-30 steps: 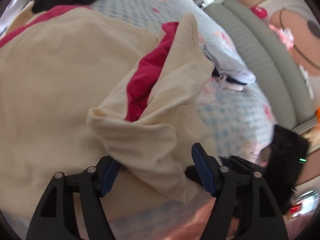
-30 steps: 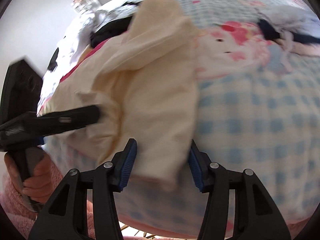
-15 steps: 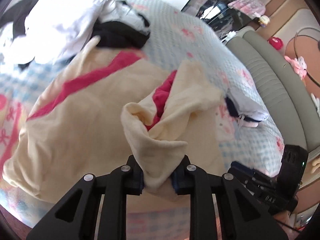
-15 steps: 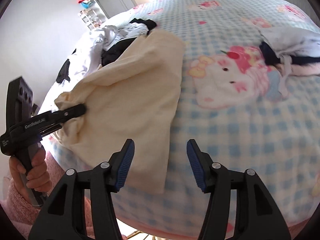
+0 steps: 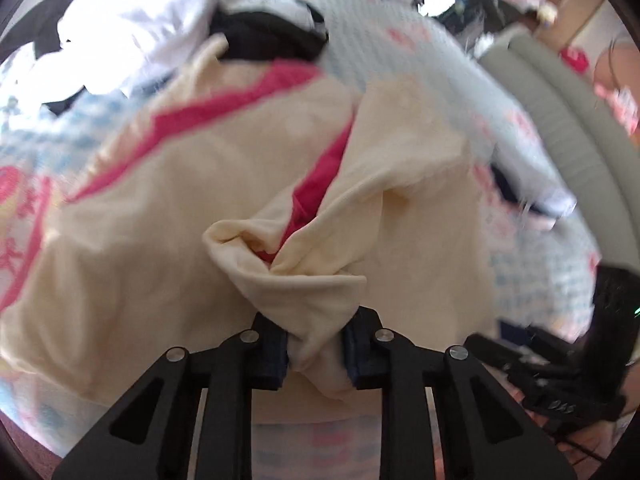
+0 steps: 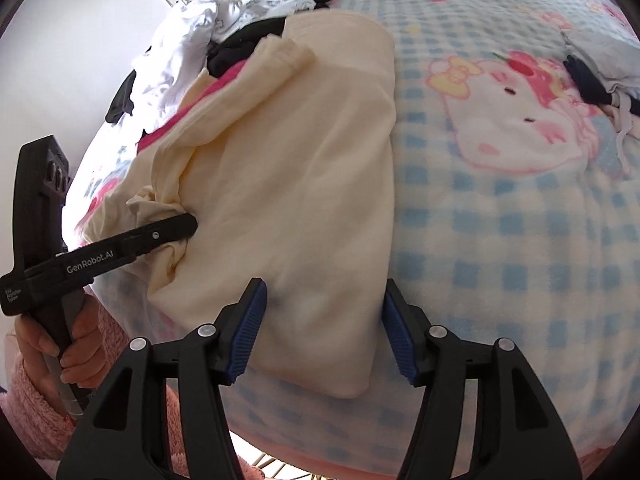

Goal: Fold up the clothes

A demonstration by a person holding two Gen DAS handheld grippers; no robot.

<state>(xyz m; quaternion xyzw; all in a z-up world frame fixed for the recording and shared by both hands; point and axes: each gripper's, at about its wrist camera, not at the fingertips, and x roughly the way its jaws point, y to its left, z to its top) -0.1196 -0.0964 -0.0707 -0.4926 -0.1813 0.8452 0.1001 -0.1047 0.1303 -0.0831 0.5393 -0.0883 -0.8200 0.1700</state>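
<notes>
A cream garment (image 5: 140, 260) with a pink inner side (image 5: 316, 184) lies spread on the bed. My left gripper (image 5: 316, 344) is still closing; its pads press on a bunched fold at the garment's near edge. In the right wrist view the same garment (image 6: 312, 184) lies partly folded, with the left gripper (image 6: 180, 232) pinching its left edge. My right gripper (image 6: 324, 328) hovers over the garment's near right corner. Its jaws are opening and stand wide, and the cloth lies below them without being pinched.
A blue checked blanket (image 6: 520, 240) with a pink cartoon print covers the bed. A heap of white and black clothes (image 6: 180, 52) lies at the far left. A pale garment with dark trim (image 6: 608, 64) lies at the right. A hand in a pink fleece sleeve (image 6: 80, 348) holds the left gripper.
The left jaws closed on the bunched cream fold and lifted it slightly. The right gripper let go of the garment's corner, pulled back a little, and its jaws widened.
</notes>
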